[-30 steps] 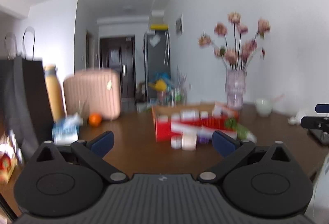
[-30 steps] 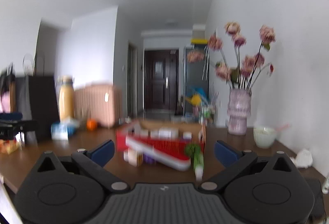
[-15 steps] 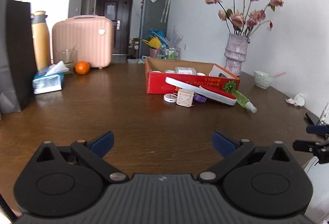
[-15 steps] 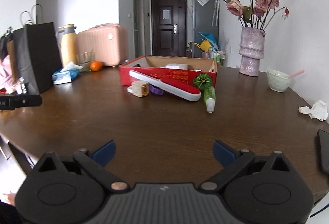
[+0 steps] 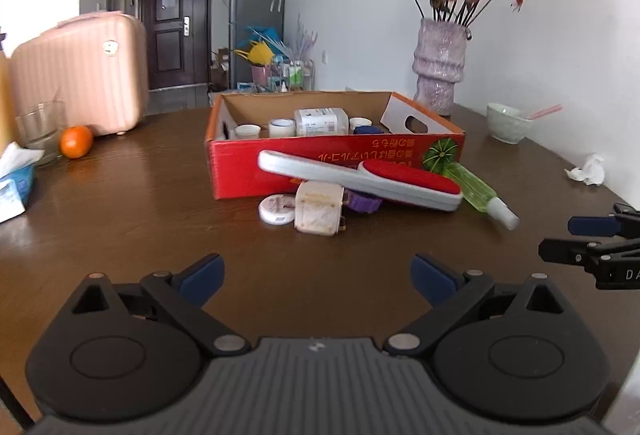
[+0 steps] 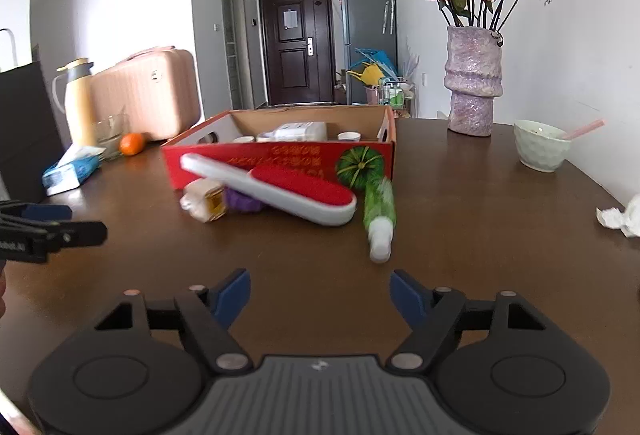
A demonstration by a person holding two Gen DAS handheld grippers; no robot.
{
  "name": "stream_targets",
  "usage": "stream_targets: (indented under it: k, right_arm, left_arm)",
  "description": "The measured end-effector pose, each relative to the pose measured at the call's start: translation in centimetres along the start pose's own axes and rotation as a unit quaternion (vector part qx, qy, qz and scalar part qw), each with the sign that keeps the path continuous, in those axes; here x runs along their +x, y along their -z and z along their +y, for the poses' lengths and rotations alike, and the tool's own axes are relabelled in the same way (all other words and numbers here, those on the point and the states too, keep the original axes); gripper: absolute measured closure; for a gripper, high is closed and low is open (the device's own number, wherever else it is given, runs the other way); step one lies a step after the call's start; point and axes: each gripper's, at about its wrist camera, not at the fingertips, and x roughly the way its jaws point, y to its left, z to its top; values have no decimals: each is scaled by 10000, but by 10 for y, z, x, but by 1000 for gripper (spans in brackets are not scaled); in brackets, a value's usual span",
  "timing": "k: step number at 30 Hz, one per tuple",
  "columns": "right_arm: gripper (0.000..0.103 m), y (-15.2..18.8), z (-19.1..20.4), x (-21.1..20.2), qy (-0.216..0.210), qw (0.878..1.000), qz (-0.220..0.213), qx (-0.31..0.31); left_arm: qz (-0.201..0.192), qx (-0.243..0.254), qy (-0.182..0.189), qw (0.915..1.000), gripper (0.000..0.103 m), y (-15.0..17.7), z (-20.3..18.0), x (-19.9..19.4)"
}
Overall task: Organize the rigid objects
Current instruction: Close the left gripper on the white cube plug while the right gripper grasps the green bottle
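Both grippers closing in on the clutter by the box, nothing gripped yet.
Since a second ago both views are dropping from the far wall to the counter [image 5: 120, 219], so the approach is under way and the first pick looks next. Left gripper [image 5: 318, 271] is holding its fingers wide apart and empty, facing the cube [image 5: 320, 209] and white disc [image 5: 274, 209]. Right gripper [image 6: 320, 293] fingers are closing, nothing between them, the bottle [image 6: 379, 215] lying just beyond. Brush [image 5: 360, 183] is leaning across the cube, just in front of the red box [image 5: 240, 171], which is already holding some jars.
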Motion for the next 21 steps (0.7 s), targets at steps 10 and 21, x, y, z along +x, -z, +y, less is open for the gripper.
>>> stream_targets:
  k: [10, 21]
  right_arm:
    - [37, -49, -38, 90, 315, 9991, 277, 64]
    - [73, -66, -68, 152, 25, 9966, 584, 581]
  left_arm:
    - [433, -345, -187, 9983, 31, -23, 4, 97]
    - [325, -155, -97, 9993, 62, -24, 1, 119]
